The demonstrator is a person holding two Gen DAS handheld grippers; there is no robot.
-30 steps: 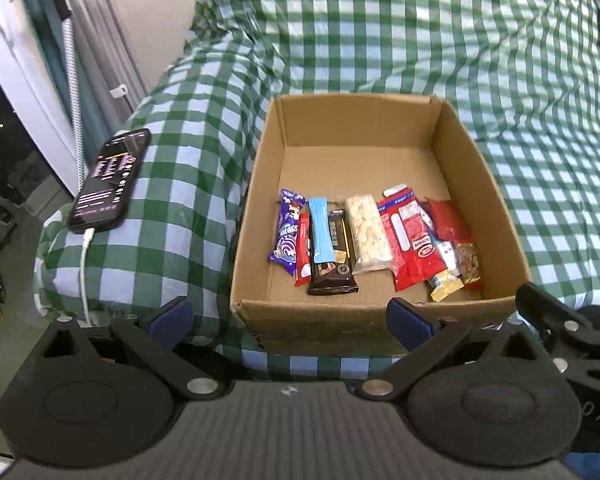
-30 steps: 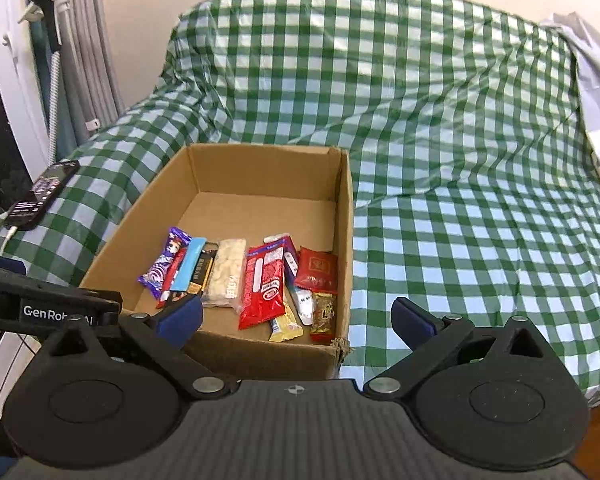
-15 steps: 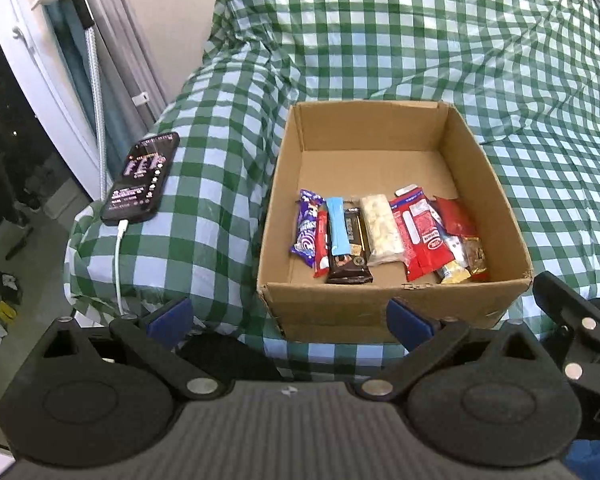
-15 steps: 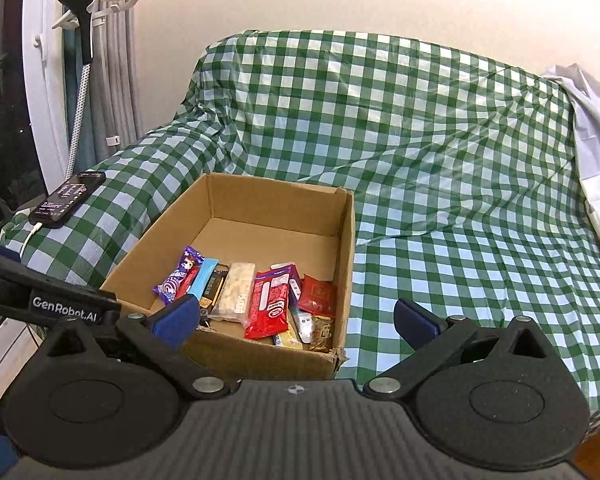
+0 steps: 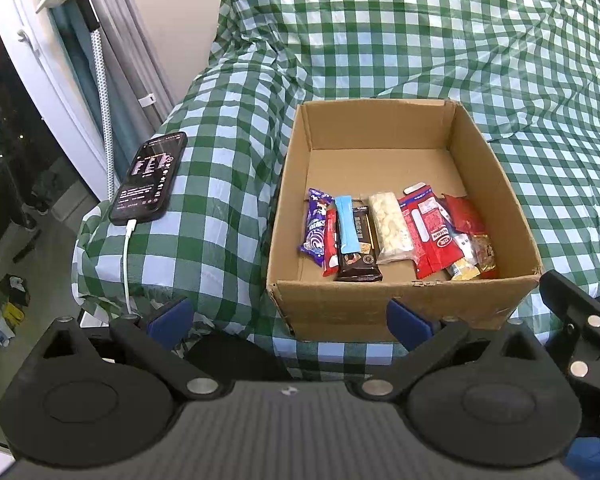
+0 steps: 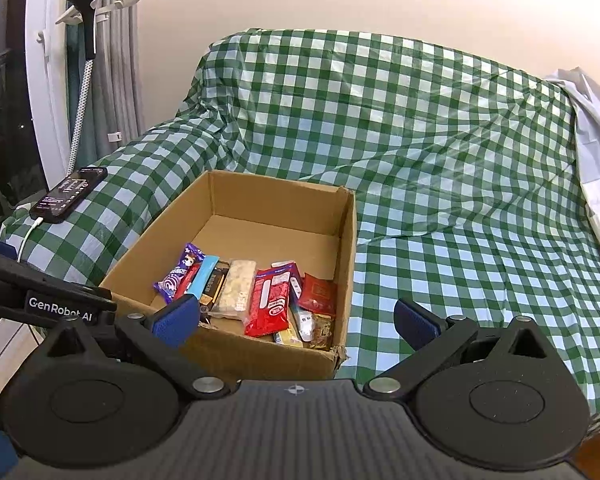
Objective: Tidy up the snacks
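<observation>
An open cardboard box (image 5: 384, 128) (image 6: 348, 240) sits on a green checked cover. Along its near wall lies a row of snacks: a purple packet (image 5: 315, 225) (image 6: 178, 270), a light blue bar (image 5: 347, 224) (image 6: 203, 276), a dark chocolate bar (image 5: 358, 256), a pale rice bar (image 5: 390, 228) (image 6: 236, 286), a red packet (image 5: 430, 232) (image 6: 270, 300) and small red and gold packets (image 5: 466, 224) (image 6: 318, 292). My left gripper (image 5: 290, 318) stands open and empty, in front of and below the box's near wall. My right gripper (image 6: 296, 316) is open and empty too, held before the box's near right corner.
A black phone (image 5: 150, 178) (image 6: 70, 194) lies on the covered armrest to the left, with a white cable (image 5: 127, 264) plugged in. Curtains and a white window frame (image 6: 40, 72) stand at far left. White cloth (image 6: 596, 148) lies at far right. Open checked surface (image 6: 480, 240) spreads right of the box.
Both grippers have drawn back and up from the box, which looks smaller and farther. The snacks have not moved. Both grippers stay open.
</observation>
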